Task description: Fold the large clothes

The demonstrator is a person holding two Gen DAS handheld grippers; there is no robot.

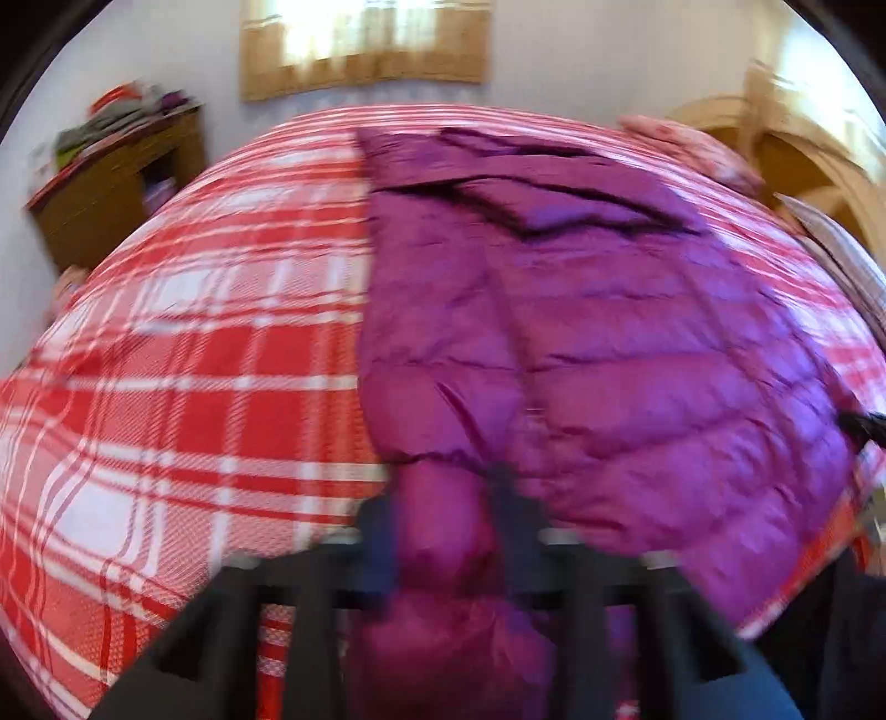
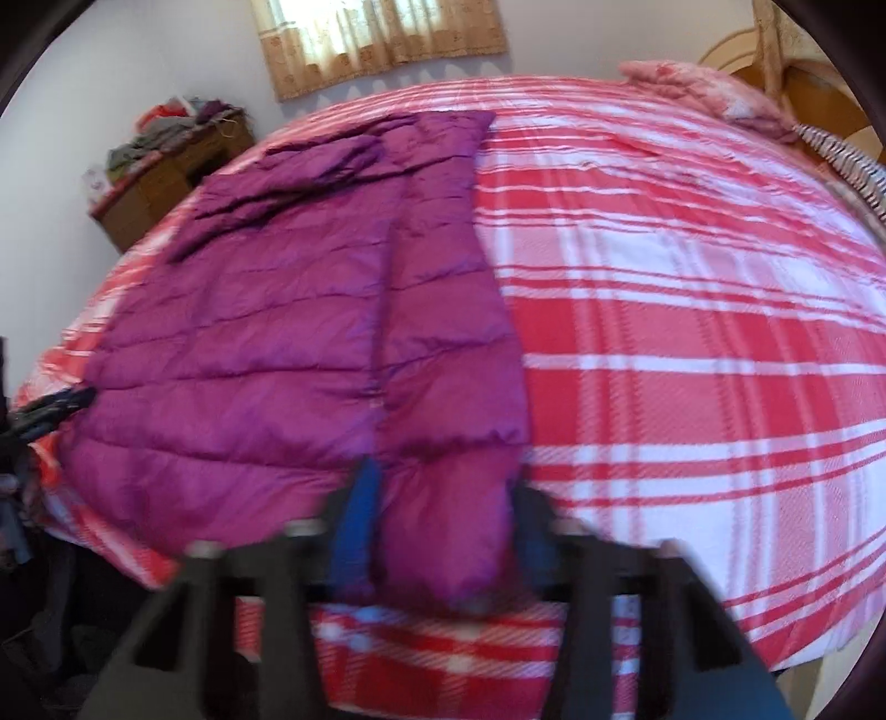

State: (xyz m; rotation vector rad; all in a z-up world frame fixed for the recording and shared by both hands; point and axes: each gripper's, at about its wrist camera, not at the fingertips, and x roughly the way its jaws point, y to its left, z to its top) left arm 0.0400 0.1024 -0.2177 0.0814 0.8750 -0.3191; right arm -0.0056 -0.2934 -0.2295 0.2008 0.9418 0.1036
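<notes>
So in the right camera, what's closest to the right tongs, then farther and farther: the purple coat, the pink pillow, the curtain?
1. Purple coat, its hem pinched in the right tongs.
2. Pink pillow, far right corner of the bed.
3. Curtain, on the back wall.

We are seeing a bed (image 1: 183, 343) lying under a red-and-white plaid cover. A wooden cabinet (image 1: 119, 188) is standing against the wall to its left, carrying a heap of clothes (image 1: 119, 113). A curtained window (image 2: 382, 39) is glowing behind, and a pink pillow (image 2: 698, 91) is resting at the far right corner.
</notes>
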